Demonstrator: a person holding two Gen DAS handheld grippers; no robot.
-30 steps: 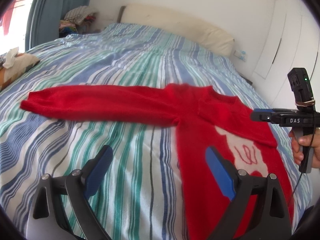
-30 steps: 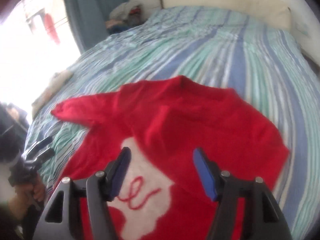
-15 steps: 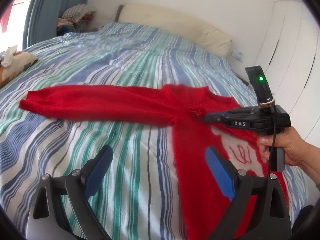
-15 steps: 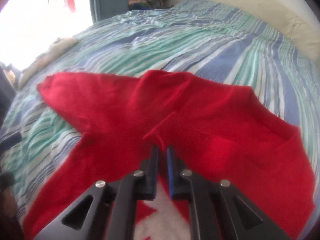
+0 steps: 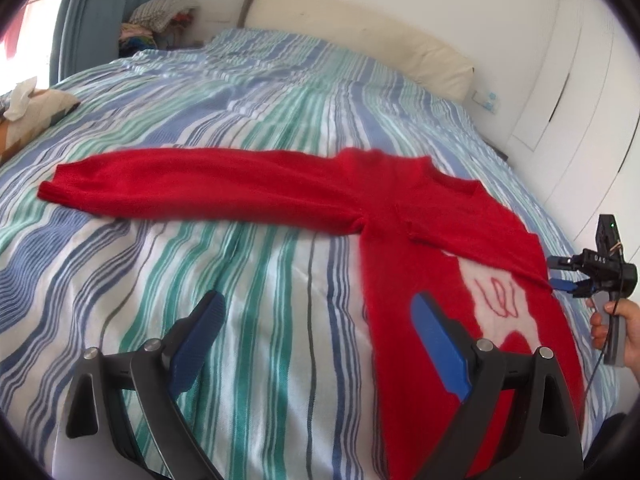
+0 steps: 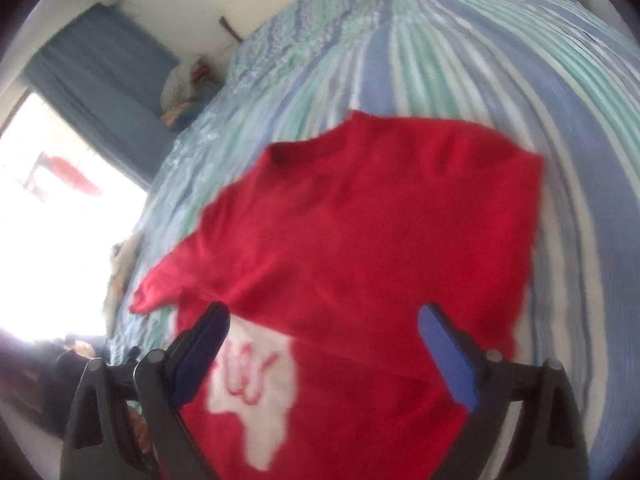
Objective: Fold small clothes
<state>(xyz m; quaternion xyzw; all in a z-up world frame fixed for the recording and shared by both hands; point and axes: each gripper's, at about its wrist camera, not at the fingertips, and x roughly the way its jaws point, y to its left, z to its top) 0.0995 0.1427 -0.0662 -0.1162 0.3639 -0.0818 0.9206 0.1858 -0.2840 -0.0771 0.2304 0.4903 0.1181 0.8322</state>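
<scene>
A red sweater [image 5: 404, 220] with a white patch lies flat on the striped bed. Its left sleeve [image 5: 192, 186] stretches out to the left; its right sleeve is folded across the chest. My left gripper [image 5: 320, 340] is open and empty above the bedspread, at the sweater's left hem side. My right gripper [image 6: 324, 344] is open and empty over the sweater's [image 6: 360, 240] lower front. It also shows in the left wrist view [image 5: 560, 276], at the sweater's right edge.
The striped bedspread [image 5: 240, 92] covers the whole bed. A cream headboard cushion [image 5: 360, 40] lies at the far end. A pile of clothes [image 5: 160, 20] sits by the blue curtain. A patterned pillow [image 5: 32, 112] lies at the left edge. White wardrobe doors [image 5: 580, 100] stand to the right.
My right gripper was shut on the sweater near the collar; it has let go, opened and drawn back to the sweater's right edge. The left gripper has hardly moved.
</scene>
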